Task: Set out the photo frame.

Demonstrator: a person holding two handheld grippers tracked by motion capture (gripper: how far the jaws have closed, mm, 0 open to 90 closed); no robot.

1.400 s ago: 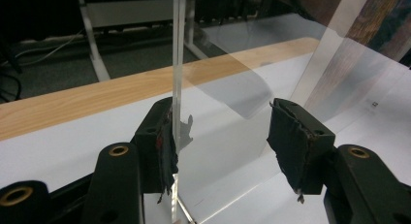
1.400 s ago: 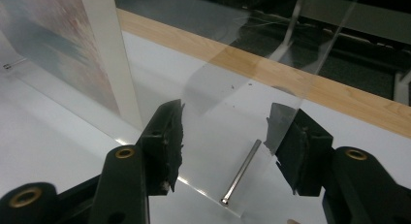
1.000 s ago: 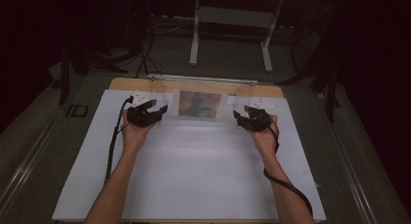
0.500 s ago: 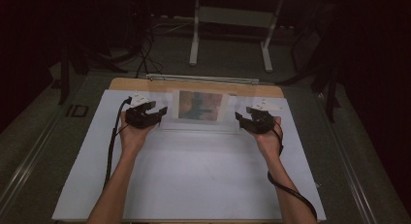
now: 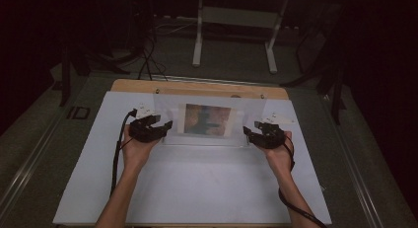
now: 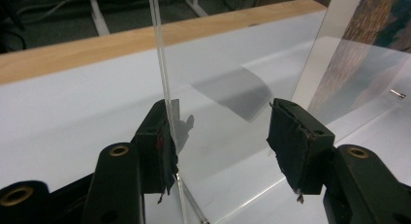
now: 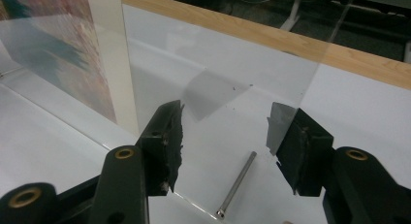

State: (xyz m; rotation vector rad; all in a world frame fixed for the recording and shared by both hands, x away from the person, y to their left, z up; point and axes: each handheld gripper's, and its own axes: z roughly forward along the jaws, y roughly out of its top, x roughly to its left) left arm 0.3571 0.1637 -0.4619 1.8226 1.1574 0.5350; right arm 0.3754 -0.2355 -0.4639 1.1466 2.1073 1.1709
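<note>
Standing tipped up near the middle of the white table top (image 5: 197,188): clear plastic picture frame (image 5: 251,112), two see-through walls with a gap between, and a brown and blue-green picture (image 5: 208,120) inside. Sitting a little toward 12 o'clock from the table's middle, with its ends at 9 o'clock and 3 o'clock.

Looks stiff and light, but smooth and slippery. Could scratch or crack if dropped or squeezed hard. Best held at the two bare ends, away from the picture, with both sides lifted together so nothing twists.

Pinching the 9 o'clock end: left gripper (image 5: 165,127), jaws wide, one pad (image 6: 162,141) against a clear wall and the other pad by the second wall. Seems to be grasping the frame across its full width, not hanging loose. Pinching the 3 o'clock end the same way: right gripper (image 5: 246,132), also spread wide over both walls (image 7: 225,141).

Lying flat on the table under the right gripper's jaws, seen through the clear plastic: thin silver metal pin (image 7: 236,184). Running along the table's 12 o'clock edge: pale wooden strip (image 5: 197,86). Beyond that, dark floor and grey metal stand legs (image 5: 199,45).
</note>
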